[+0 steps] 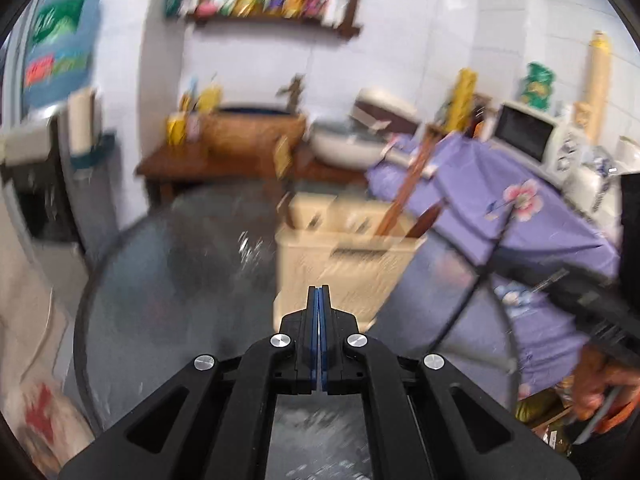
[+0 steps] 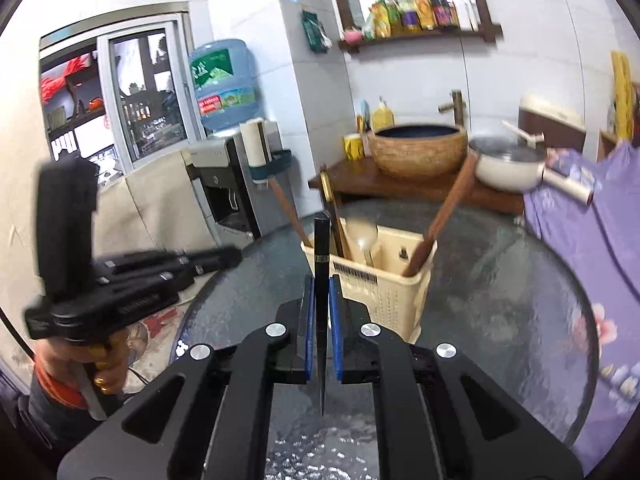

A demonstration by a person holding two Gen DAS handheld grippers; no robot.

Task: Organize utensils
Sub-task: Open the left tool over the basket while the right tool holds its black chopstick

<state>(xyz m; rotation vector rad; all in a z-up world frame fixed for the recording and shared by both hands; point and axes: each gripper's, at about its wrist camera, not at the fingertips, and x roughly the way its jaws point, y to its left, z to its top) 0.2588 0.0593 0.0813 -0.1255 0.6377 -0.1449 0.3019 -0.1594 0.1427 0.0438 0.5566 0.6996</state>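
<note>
A cream plastic utensil holder (image 2: 384, 276) stands on the round glass table (image 2: 500, 280); it holds brown wooden-handled utensils (image 2: 444, 216) and a pale spoon (image 2: 362, 236). My right gripper (image 2: 320, 280) is shut on a black chopstick (image 2: 321, 300), which stands upright between the blue pads, just in front of the holder. In the blurred left wrist view the holder (image 1: 348, 264) lies straight ahead, and my left gripper (image 1: 319, 292) is shut with nothing in it. The left gripper (image 2: 224, 258) also shows at the left of the right wrist view, held by a hand.
Behind the table stands a wooden counter (image 2: 360, 180) with a woven basin (image 2: 418, 150) and a cream pot (image 2: 508, 168). A purple flowered cloth (image 2: 580, 240) covers furniture on the right. A water dispenser (image 2: 224, 184) stands on the left. The right gripper (image 1: 592, 300) shows at the right edge.
</note>
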